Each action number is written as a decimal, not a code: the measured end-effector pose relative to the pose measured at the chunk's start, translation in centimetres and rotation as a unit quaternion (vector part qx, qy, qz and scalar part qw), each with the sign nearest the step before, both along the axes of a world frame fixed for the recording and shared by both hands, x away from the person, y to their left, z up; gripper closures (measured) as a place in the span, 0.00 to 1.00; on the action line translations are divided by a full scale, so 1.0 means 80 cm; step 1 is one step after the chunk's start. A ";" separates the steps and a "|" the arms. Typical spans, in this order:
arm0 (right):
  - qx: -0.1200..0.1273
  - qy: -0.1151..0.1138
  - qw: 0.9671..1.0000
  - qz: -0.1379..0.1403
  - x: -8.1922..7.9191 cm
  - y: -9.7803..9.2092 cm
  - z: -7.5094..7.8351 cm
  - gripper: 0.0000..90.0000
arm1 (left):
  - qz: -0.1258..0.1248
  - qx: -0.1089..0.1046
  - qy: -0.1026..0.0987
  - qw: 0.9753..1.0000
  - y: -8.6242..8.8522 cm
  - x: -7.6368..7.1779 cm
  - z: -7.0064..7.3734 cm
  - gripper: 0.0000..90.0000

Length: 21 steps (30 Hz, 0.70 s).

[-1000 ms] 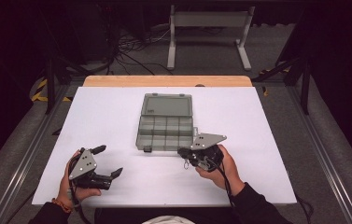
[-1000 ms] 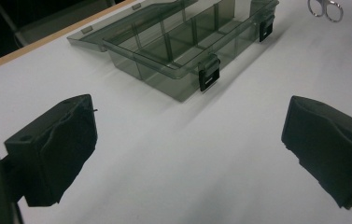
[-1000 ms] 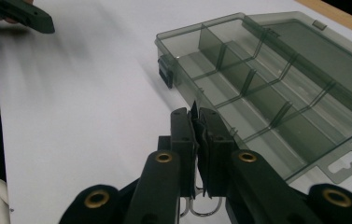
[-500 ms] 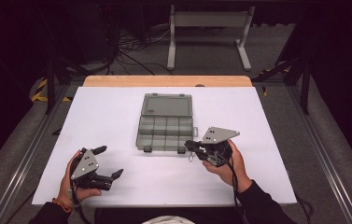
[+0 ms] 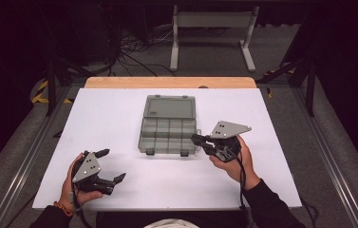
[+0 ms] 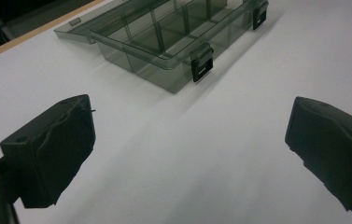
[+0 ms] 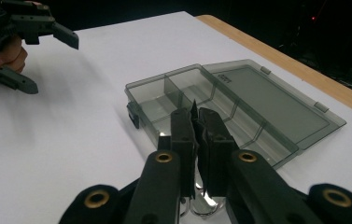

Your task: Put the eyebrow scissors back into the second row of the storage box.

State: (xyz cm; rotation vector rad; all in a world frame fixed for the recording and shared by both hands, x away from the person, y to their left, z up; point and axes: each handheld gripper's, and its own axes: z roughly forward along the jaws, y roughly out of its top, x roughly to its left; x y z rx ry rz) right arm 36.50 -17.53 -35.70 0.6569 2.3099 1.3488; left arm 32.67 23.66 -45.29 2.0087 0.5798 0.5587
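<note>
A smoky transparent organizer box lies open mid-table, its lid folded flat on the far side and its compartments looking empty. My right gripper hovers at the box's near right corner, jaws pressed shut. A thin dark sliver pokes out between its tips; what it is I cannot tell. My left gripper rests low at the front left, open wide with nothing between its jaws. It points toward the box's latches. The left gripper sits far off in the right gripper view.
The white table top has a wooden strip along its far edge. Beyond it stand a metal frame and cables on the dark floor. Bare white surface lies left and right of the box.
My right gripper has lifted off the table and drifted slightly right and away, still shut beside the box's corner. The left gripper has stayed put, open.
</note>
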 end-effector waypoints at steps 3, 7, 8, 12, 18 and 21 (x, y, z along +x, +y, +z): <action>0.002 -0.002 1.000 -0.002 0.003 -0.001 0.002 0.96 | -0.001 0.003 0.002 1.000 0.000 0.001 -0.001 0.02; 0.004 -0.009 1.000 -0.001 0.008 0.001 0.009 0.96 | -0.004 0.002 0.006 1.000 -0.001 0.001 -0.001 0.02; 0.005 -0.009 1.000 0.001 0.009 0.002 0.011 0.96 | -0.005 0.002 0.006 1.000 -0.001 0.001 -0.001 0.02; 0.004 -0.013 1.000 0.005 0.015 0.009 0.016 0.96 | -0.007 0.002 0.006 1.000 0.000 0.001 -0.001 0.02; -0.001 -0.010 1.000 0.008 0.026 0.020 0.015 0.96 | -0.005 0.000 0.004 1.000 0.001 0.001 -0.001 0.02; -0.002 -0.008 1.000 0.004 0.034 0.027 0.011 0.96 | -0.005 -0.001 0.003 1.000 0.000 0.001 -0.001 0.02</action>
